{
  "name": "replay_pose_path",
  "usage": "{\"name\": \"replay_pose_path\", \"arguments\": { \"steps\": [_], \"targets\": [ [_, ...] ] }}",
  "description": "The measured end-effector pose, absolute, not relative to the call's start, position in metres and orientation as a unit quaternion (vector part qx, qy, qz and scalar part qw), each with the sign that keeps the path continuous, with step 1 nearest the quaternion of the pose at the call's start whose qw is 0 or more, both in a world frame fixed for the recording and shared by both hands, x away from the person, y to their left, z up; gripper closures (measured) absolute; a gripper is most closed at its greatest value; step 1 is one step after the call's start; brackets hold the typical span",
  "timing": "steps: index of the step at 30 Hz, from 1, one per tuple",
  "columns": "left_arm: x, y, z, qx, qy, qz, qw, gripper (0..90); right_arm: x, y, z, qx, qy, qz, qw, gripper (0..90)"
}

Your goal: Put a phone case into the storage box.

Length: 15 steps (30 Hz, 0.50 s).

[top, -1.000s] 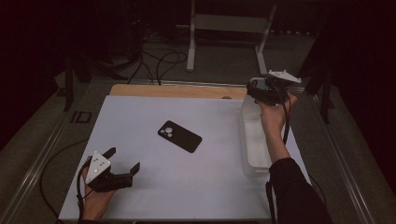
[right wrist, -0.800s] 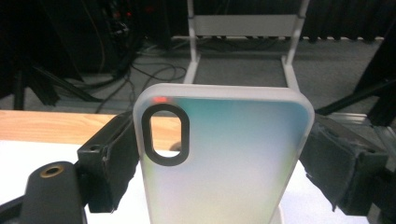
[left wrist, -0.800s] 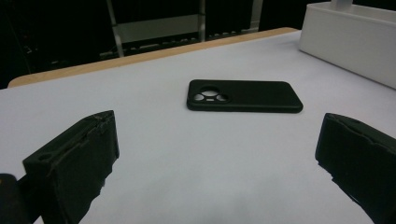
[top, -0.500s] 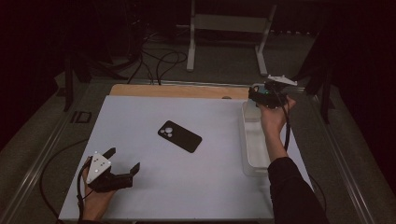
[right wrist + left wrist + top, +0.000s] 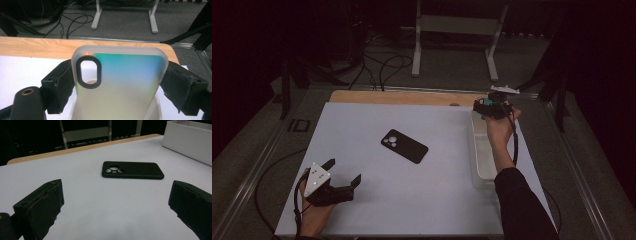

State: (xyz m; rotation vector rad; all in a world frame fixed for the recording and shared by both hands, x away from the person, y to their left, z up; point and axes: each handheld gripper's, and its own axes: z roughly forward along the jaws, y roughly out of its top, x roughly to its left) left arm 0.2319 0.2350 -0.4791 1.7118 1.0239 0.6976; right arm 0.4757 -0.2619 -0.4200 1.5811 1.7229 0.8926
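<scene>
While I hold the case above the bin: my right gripper is clamped on a translucent phone case, one jaw pressed on each long edge, camera cutout toward the left jaw.
Left fingers: my left gripper stands wide with nothing between the jaws, resting low on the mat near my edge of the table.
Where the case is: between my right fingers, over the far end of the white bin, whose rim shows just below the jaws.
Risk, slip: I judge the smooth, thin case could bow or squirt out from an edge-only grip if I squeeze harder or tilt.
Risk, rim: lowering off-centre could catch the case's bottom edge on the bin wall and tip it onto the mat.
Other thing: a black phone case lies flat ahead of my left fingers, well apart from them.
Surface: white mat on a wooden tabletop, whose bare strip runs beyond my right fingers.
Room: dark, with cables on a grey floor and a metal stand farther off.
</scene>
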Motion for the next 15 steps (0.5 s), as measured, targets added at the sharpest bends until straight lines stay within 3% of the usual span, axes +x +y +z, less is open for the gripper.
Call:
{"name": "replay_pose_path", "arguments": {
  "steps": [15],
  "targets": [
    [0.232, 0.236, -0.479, 0.706, 0.422, 0.287, 0.491, 0.5, 0.482, -0.259, -0.434, 0.608, 0.656, 0.321, 0.312, 16.0]
  ]
}}
